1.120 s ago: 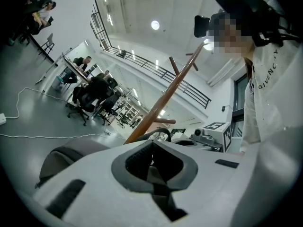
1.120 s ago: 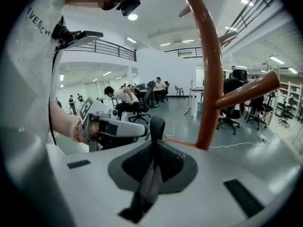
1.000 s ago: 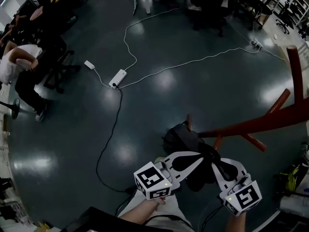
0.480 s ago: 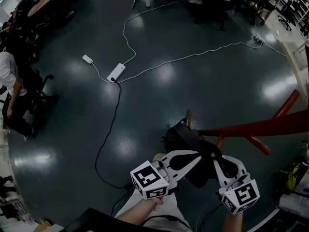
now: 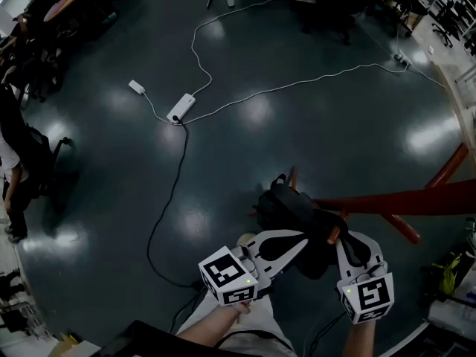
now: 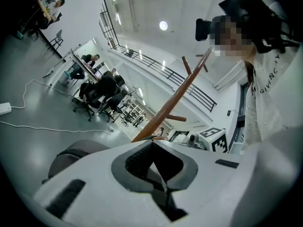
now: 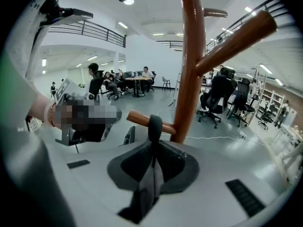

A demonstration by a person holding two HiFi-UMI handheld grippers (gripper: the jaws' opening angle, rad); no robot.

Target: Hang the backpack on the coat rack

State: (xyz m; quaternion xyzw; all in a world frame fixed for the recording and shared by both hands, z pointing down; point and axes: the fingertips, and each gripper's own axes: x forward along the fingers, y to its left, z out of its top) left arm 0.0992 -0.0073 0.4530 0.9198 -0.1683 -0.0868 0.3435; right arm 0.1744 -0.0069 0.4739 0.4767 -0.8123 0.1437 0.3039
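The black backpack (image 5: 291, 213) hangs between my two grippers, against the reddish-brown coat rack (image 5: 405, 198). My right gripper (image 5: 341, 238) is shut on its grey strap (image 7: 155, 126). That strap loops over a short rack peg (image 7: 138, 119) beside the upright pole (image 7: 190, 74). The left gripper (image 5: 301, 238) is shut too, its tip pressed into the bag's dark fabric. In the left gripper view the bag's rounded grey body (image 6: 71, 154) shows under the jaws (image 6: 158, 176), and the rack (image 6: 175, 96) slants up behind them. In the right gripper view the strap runs down between the jaws (image 7: 152, 171).
A white power strip (image 5: 181, 110) with white and black cables lies on the shiny dark floor. Office chairs (image 5: 327, 6) stand at the far side. A person (image 5: 11, 166) is at the left edge. Other rack pegs (image 5: 400, 227) stick out near my right gripper.
The backpack has risen and moved closer to the rack peg. My right gripper has swung inward and turned. The person at the left has moved mostly out of the picture.
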